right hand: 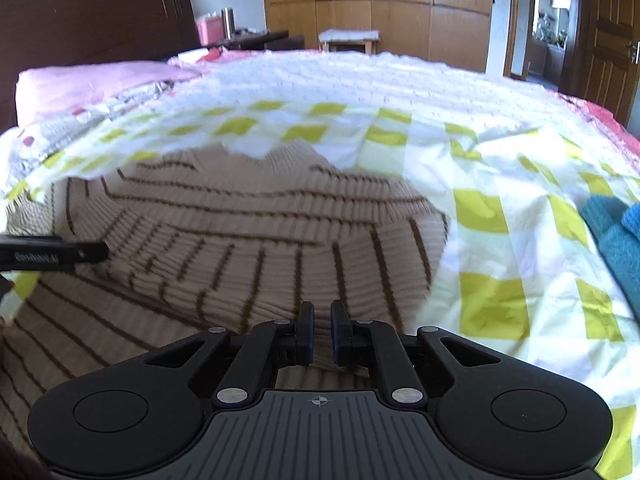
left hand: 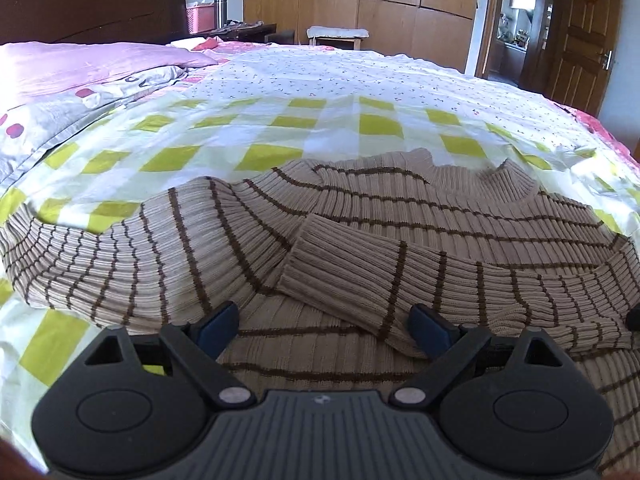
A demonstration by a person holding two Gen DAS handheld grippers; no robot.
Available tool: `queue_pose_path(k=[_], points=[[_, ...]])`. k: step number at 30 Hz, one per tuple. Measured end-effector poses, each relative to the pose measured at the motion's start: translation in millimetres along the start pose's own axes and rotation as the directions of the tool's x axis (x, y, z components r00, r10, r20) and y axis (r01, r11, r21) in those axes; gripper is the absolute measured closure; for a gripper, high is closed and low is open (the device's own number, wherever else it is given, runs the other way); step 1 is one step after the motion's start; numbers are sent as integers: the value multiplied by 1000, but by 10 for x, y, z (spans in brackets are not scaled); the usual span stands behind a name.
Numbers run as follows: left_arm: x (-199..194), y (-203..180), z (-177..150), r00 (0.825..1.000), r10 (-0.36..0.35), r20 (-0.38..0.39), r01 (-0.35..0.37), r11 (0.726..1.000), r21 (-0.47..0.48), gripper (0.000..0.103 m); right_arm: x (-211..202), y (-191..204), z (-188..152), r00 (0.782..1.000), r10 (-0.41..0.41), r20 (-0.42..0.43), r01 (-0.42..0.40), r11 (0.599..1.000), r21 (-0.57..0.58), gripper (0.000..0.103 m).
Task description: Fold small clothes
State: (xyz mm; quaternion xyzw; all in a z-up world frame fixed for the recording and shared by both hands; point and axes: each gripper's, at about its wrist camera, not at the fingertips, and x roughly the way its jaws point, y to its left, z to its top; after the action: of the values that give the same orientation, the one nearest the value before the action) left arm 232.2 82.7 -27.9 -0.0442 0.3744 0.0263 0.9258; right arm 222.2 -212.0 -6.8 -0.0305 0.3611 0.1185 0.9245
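A beige ribbed sweater with thin brown stripes [left hand: 360, 216] lies on the bed, both sleeves folded across its body. One sleeve's cuff [left hand: 320, 256] lies just ahead of my left gripper [left hand: 322, 324], which is open and empty, low over the sweater's lower body. In the right wrist view the sweater [right hand: 248, 240] fills the left and middle, blurred by motion. My right gripper [right hand: 321, 328] hovers over the sweater's right part, its jaws nearly together with a narrow gap and nothing between them. The left gripper's finger [right hand: 56, 256] shows at the left edge.
The bed carries a white sheet with yellow-green checks [left hand: 280, 128]. Pink pillows [left hand: 72, 68] lie at the far left by a dark headboard. A teal garment [right hand: 616, 240] lies at the right. Wooden wardrobes and a door stand beyond the bed.
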Motion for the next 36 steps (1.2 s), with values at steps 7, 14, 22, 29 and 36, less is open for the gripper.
queue_pose_path(k=[7,14,22,29,36], points=[[-10,33,-47,999,33,-1,-33,999,22,6,93,166,22,998,-42,-36,42,999,-11,91],[-86,150,-30,999,37,-1,-37,999,-26,8,20,443,20,1000,26,-15,-27,999,-38,90],[-138,342,-37,996,88,-29,-90,993,-80,14,-18,663,22,998,48,36,-46,996,-77,89],[-355,761,6,986,167,10,-162,971,-177,14,148,885,22,993,114,9,-112,987,-118,88],[-286,1615,-25,969,239,-56,-242,887,-394,19,141,996,-67,990,138,22,-134,982,-135,87]])
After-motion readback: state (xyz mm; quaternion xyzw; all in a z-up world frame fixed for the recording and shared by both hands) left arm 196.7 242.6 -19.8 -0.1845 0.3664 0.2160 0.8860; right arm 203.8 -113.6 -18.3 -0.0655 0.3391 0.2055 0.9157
